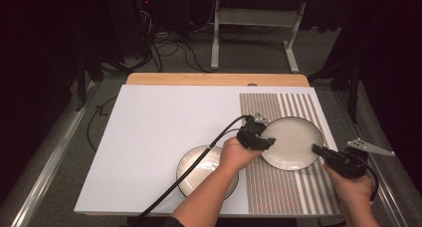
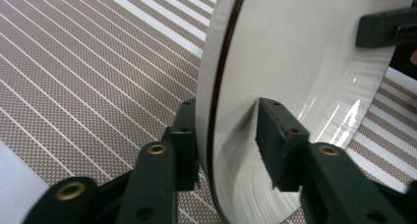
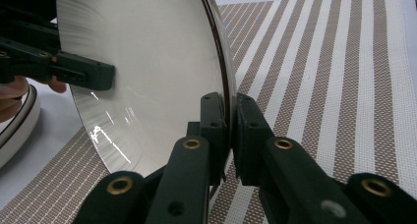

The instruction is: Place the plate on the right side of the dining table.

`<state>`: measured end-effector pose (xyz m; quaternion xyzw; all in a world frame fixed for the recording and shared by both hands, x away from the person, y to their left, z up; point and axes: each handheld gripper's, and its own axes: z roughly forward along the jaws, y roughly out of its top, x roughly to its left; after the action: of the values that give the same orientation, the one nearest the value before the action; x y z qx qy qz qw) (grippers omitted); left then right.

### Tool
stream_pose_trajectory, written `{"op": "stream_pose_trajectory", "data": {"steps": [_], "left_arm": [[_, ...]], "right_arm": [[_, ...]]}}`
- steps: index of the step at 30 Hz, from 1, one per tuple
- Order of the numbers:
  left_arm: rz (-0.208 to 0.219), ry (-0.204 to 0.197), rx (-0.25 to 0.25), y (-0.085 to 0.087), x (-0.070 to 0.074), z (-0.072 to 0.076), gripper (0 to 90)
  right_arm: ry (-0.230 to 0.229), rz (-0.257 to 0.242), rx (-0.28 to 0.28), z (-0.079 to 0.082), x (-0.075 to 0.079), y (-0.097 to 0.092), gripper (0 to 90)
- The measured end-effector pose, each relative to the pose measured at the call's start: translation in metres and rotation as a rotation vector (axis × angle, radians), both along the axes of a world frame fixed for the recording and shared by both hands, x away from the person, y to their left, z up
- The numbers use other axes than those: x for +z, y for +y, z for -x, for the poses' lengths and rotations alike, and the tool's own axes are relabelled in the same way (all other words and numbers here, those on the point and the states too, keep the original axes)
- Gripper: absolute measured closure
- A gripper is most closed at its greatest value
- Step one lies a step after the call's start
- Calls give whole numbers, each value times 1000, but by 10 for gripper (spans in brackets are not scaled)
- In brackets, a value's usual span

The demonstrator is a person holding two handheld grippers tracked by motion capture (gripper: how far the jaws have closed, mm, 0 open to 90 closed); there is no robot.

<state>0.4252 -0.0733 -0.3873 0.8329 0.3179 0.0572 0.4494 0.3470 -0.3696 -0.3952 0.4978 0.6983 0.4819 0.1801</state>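
Holding one plate (image 1: 292, 142) over the striped placemat (image 1: 278, 187), you are clamping its right rim in the right hand-held gripper (image 1: 318, 149) for support while the left hand-held gripper (image 1: 266, 141) is straddling its left rim, jaws apart.

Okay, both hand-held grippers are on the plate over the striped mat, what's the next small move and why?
Probably back the left hand-held gripper off the plate: its jaws stand apart around the rim, one pad clear of it, while the right hand-held gripper is clamped on the opposite rim above the striped mat.
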Motion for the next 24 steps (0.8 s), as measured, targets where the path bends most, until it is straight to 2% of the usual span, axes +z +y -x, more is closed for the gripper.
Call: {"op": "stream_pose_trajectory", "data": {"steps": [4, 10, 17, 24], "left_arm": [[24, -37, 29, 7, 7, 1, 500], [95, -68, 57, 32, 13, 5, 392], [99, -146, 116, 65, 19, 22, 301], [115, -202, 189, 115, 21, 45, 169]], "right_arm": [[2, 0, -2, -1, 0, 0, 864], [9, 0, -7, -3, 0, 1, 861], [18, 11, -21, -4, -2, 1, 850], [49, 23, -49, -9, -5, 0, 831]]}}
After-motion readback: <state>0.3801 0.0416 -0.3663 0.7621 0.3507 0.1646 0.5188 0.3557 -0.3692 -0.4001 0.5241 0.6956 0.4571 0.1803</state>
